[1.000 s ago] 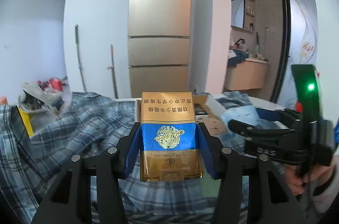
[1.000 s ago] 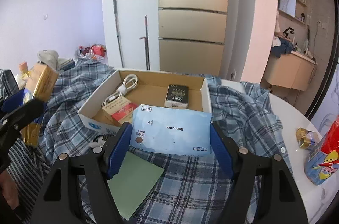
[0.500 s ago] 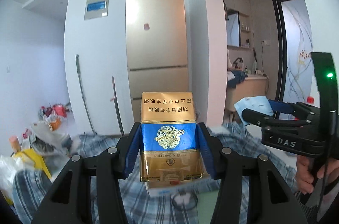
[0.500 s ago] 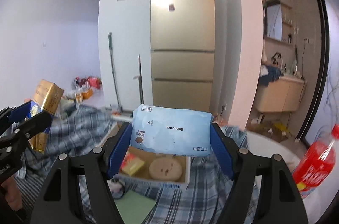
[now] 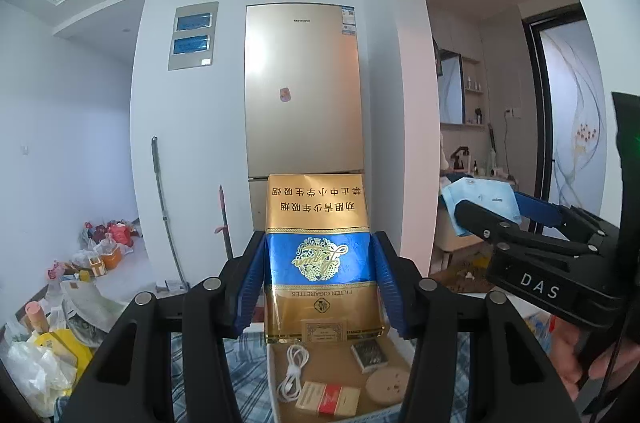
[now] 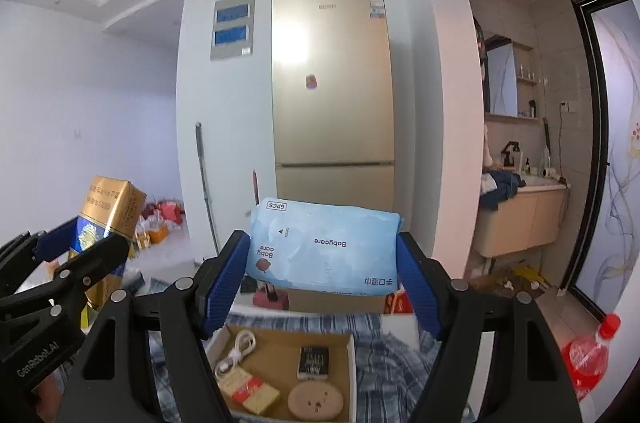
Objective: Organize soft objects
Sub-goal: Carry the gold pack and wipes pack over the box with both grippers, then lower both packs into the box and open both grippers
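My left gripper (image 5: 320, 251) is shut on a gold and blue cigarette pack (image 5: 318, 223), which stands upright between the blue pads. My right gripper (image 6: 324, 255) is shut on a light blue pack of wet wipes (image 6: 320, 243), held flat and level. Both are raised well above an open cardboard box (image 6: 276, 347), seen low in both views (image 5: 332, 363). From the left wrist view the right gripper (image 5: 500, 219) and its wipes pack (image 5: 480, 199) appear at the right. In the right wrist view the left gripper (image 6: 80, 255) and its gold pack (image 6: 108, 211) appear at the left.
The box holds a white cable (image 6: 236, 351), a red and cream pack (image 6: 248, 389), a dark small box (image 6: 314, 363) and a round tan disc (image 6: 316, 401). It rests on a blue plaid cloth (image 6: 384, 343). A red bottle (image 6: 588, 355) stands at the right. A fridge (image 6: 332, 103) is ahead.
Both grippers have risen with their packs still held. The box and plaid cloth have dropped to the bottom of both views, and the ceiling has come into sight.
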`<act>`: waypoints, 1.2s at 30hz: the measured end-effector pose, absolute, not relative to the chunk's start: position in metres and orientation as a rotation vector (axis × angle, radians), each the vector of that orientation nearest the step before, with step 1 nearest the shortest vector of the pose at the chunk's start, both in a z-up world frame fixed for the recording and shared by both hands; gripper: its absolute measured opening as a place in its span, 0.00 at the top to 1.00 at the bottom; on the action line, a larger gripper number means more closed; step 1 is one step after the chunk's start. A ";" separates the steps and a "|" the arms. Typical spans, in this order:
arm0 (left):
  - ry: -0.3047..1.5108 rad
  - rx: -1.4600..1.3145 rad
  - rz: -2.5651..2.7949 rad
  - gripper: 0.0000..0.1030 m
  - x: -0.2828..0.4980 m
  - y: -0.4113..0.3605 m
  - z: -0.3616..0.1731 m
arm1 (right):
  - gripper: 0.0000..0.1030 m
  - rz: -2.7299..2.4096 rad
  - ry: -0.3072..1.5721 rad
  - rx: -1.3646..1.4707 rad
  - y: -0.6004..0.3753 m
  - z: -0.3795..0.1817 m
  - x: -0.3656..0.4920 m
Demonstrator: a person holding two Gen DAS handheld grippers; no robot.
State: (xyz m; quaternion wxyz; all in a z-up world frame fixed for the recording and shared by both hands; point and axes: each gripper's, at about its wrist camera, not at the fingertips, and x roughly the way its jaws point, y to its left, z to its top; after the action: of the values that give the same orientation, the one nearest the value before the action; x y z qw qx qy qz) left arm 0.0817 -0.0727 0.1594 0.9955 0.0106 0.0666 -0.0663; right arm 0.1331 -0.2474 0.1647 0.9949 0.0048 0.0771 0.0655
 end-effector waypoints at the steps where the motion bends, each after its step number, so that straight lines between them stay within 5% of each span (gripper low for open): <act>1: 0.137 0.012 -0.129 0.47 0.086 -0.073 0.163 | 0.30 0.118 0.151 0.011 -0.249 0.167 0.136; 14: 0.346 0.013 -0.101 0.47 0.168 -0.097 0.156 | 0.30 0.064 0.406 -0.043 -0.252 0.114 0.210; 36: 0.839 -0.104 -0.219 0.47 0.318 -0.084 -0.025 | 0.30 0.139 0.874 -0.094 -0.232 -0.015 0.281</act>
State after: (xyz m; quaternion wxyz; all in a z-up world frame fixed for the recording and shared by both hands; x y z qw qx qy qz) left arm 0.3181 -0.0836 -0.0250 0.9063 -0.0501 0.4061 -0.1061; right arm 0.2813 -0.2316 -0.0146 0.9026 -0.0457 0.4227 0.0672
